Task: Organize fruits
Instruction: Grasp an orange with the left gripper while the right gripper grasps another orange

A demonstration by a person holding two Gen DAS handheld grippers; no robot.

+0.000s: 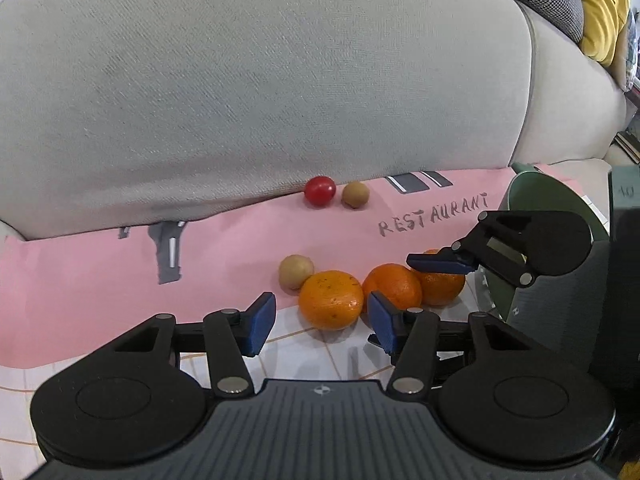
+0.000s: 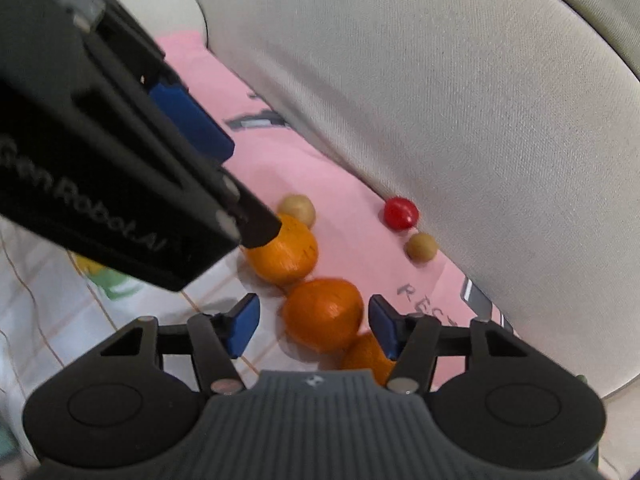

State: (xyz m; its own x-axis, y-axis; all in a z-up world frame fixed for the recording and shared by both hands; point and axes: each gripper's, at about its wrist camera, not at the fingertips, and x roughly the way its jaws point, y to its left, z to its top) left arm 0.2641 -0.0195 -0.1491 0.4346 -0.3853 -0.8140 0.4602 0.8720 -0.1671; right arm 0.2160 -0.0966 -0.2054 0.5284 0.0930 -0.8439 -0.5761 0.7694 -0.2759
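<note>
On a pink cloth against a grey sofa cushion [image 1: 248, 92], three oranges line up: the unclenched left gripper [image 1: 320, 322] straddles the end orange [image 1: 331, 299], the unclenched right gripper [image 2: 310, 326] the middle orange [image 2: 322, 314].

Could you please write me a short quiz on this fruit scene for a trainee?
1. How many round orange citrus fruits lie in the row?
2. What sits between the fingers of the open left gripper? A) an orange citrus fruit B) a banana C) nothing
3. True or false: the small red round fruit lies on the pink printed cloth.
Key: 1) three; 2) A; 3) true.
</note>
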